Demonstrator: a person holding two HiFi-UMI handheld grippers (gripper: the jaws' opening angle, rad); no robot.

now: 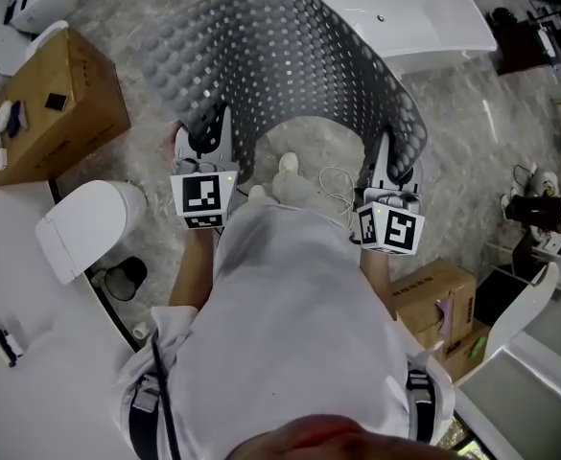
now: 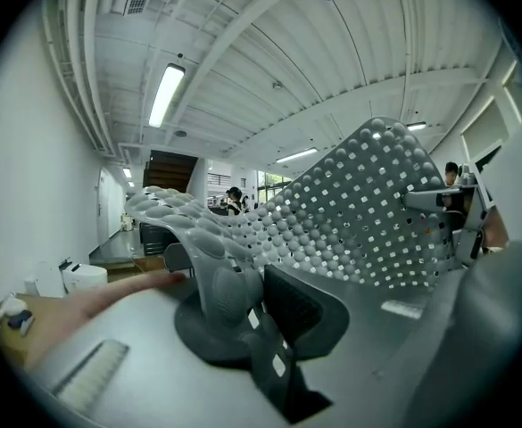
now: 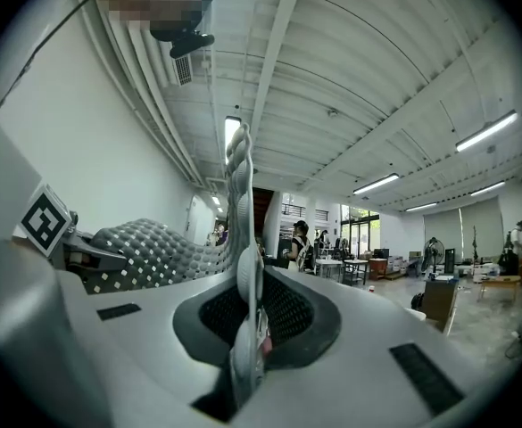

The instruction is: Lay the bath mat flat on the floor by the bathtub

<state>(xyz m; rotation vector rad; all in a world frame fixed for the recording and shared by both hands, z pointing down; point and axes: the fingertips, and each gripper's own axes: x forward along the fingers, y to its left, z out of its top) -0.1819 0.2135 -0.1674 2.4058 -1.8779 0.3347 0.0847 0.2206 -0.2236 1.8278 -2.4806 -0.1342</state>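
A grey bath mat point(image 1: 290, 65), studded with bumps and square holes, arches up over the marbled floor point(image 1: 481, 132) in front of the person. My left gripper point(image 1: 206, 142) grips its near left edge and my right gripper point(image 1: 387, 166) its near right edge. In the left gripper view the mat point(image 2: 350, 212) curls up and away from the left gripper point(image 2: 243, 283), whose jaws pinch a thick fold. In the right gripper view the mat's edge point(image 3: 241, 239) stands upright, squeezed thin inside the right gripper point(image 3: 247, 315).
A white bathtub point(image 1: 405, 12) lies beyond the mat at the top. A white toilet point(image 1: 83, 223) and a small black bin point(image 1: 127, 278) stand at the left, behind them a cardboard box point(image 1: 50, 103). More boxes point(image 1: 433, 300) sit at the right. A white cable point(image 1: 336, 182) lies by the person's feet.
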